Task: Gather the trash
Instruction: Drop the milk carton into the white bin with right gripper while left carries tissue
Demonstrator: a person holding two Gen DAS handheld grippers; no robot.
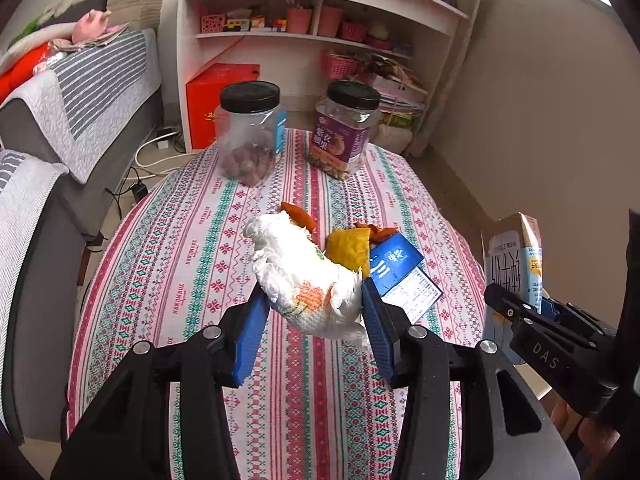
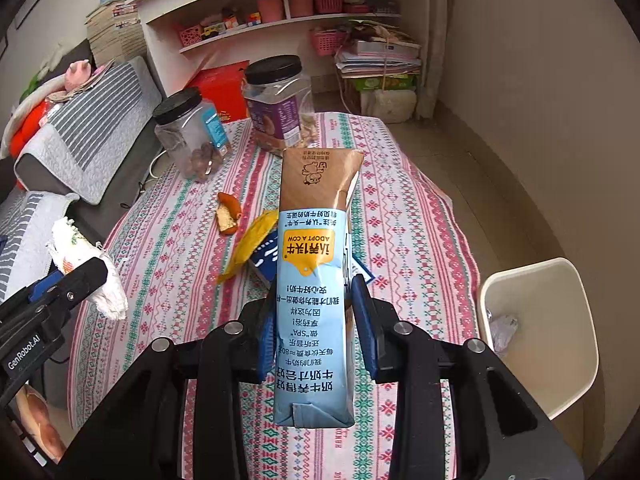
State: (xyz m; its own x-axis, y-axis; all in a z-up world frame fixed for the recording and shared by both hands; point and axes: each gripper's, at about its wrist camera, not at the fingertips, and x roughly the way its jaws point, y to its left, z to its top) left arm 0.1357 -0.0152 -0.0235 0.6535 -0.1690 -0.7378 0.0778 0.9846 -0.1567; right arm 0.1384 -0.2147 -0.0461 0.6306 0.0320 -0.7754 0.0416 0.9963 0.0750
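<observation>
My left gripper (image 1: 316,304) is shut on a crumpled white paper towel (image 1: 304,276) and holds it above the patterned tablecloth (image 1: 192,264); it also shows in the right wrist view (image 2: 86,264). My right gripper (image 2: 314,304) is shut on a blue and brown milk carton (image 2: 316,280), held upside down above the table; the carton also shows at the right of the left wrist view (image 1: 514,256). On the table lie orange peel (image 2: 229,214), a yellow wrapper (image 2: 250,244) and a blue packet (image 1: 400,270). A cream trash bin (image 2: 560,320) stands right of the table.
Two black-lidded plastic jars stand at the table's far end, one with nuts (image 1: 250,136) and one with a purple label (image 1: 346,128). A grey sofa (image 1: 60,120) runs along the left. White shelves (image 1: 320,40) stand behind. The bin holds a crumpled clear wrapper (image 2: 502,330).
</observation>
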